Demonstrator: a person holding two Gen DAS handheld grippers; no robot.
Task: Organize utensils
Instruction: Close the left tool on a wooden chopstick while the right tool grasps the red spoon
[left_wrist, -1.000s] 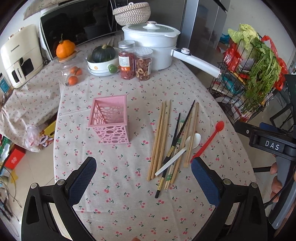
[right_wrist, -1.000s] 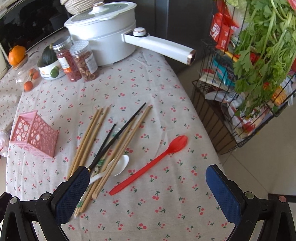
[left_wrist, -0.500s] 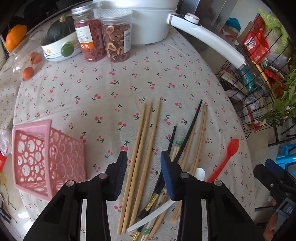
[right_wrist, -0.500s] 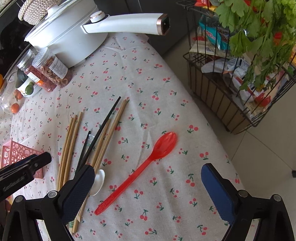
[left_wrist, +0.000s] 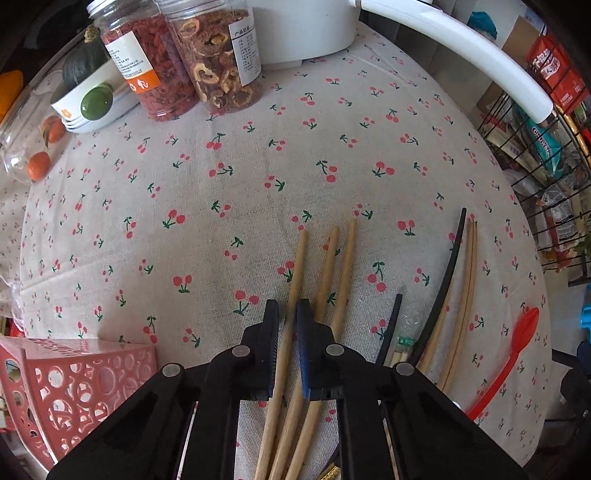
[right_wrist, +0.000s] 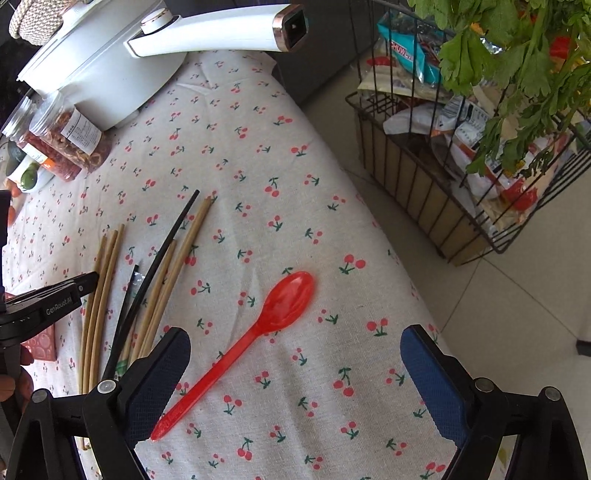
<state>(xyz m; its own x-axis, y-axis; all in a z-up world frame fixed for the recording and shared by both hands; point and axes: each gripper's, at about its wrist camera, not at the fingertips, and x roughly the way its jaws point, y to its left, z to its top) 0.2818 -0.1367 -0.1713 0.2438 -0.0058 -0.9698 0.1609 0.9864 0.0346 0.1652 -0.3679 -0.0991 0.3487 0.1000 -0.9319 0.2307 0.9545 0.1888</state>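
Left gripper (left_wrist: 287, 325) jaws closing on one wooden chopstick (left_wrist: 295, 280); the stick runs between the pads, pinched or about to be, roughly mid-length. Two more wooden sticks (left_wrist: 341, 266) lie just right of the fingers, touching or nearly touching the right pad. Further right: black chopsticks (left_wrist: 445, 280), another wooden pair beside them, then red spoon (left_wrist: 517, 343) well off to the right. Pink basket (left_wrist: 74, 380) sits just left of the fingers, near.

Handling guess: stick is light, stiff, thin, smooth, so it may roll or pivot in the pads; a mid-length hold looks fine, though neighbours could drag along.

Right gripper (right_wrist: 295, 365) spread wide, nothing held, straddling the red spoon's (right_wrist: 258, 332) handle; bowl lies ahead of the fingers. Spoon looks like light, hard, slick plastic; grab the handle.

Pose: both grippers point steeply down at the tablecloth (left_wrist: 258, 166). A hand shows at the left edge of the right view.
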